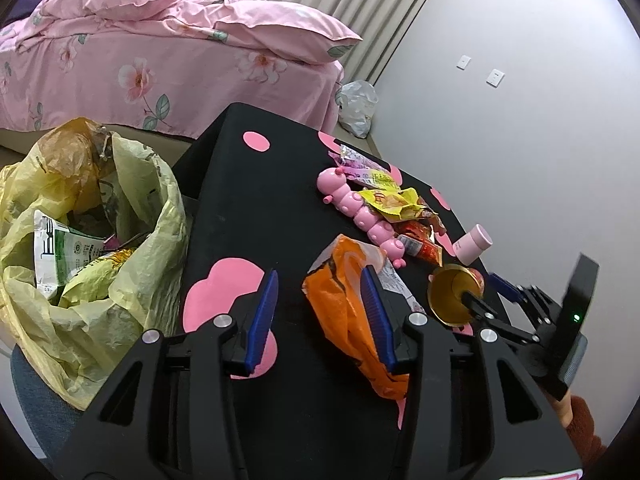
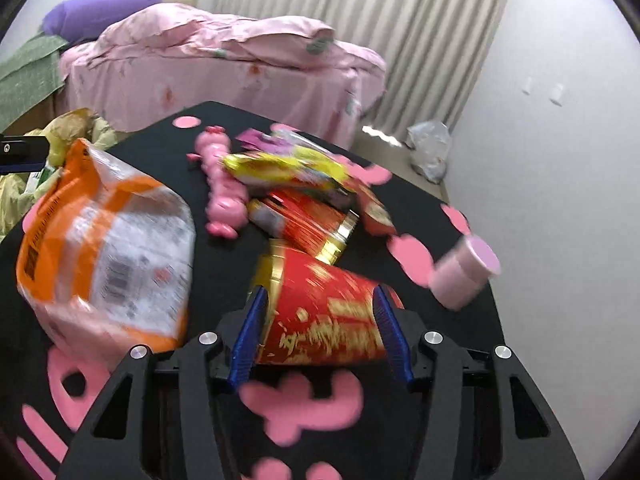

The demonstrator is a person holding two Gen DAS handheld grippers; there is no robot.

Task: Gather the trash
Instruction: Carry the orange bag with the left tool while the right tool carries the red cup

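My left gripper [image 1: 320,312] is open over the black table [image 1: 280,208], its right finger lying over an orange snack bag [image 1: 344,312]. My right gripper [image 2: 320,328] has its blue pads on both sides of a red and gold paper cup [image 2: 324,308] lying on its side; the cup also shows in the left wrist view [image 1: 450,296]. The orange bag [image 2: 108,240] lies left of it. A yellow wrapper [image 2: 280,168] and a second red cup [image 2: 304,220] lie behind. A yellow trash bag [image 1: 88,240] with wrappers in it stands open left of the table.
A pink caterpillar toy [image 1: 360,212] and a small pink jar [image 1: 474,242] lie among the trash. A bed with pink bedding [image 1: 160,60] stands behind the table. A white plastic bag [image 1: 356,108] sits on the floor by the wall.
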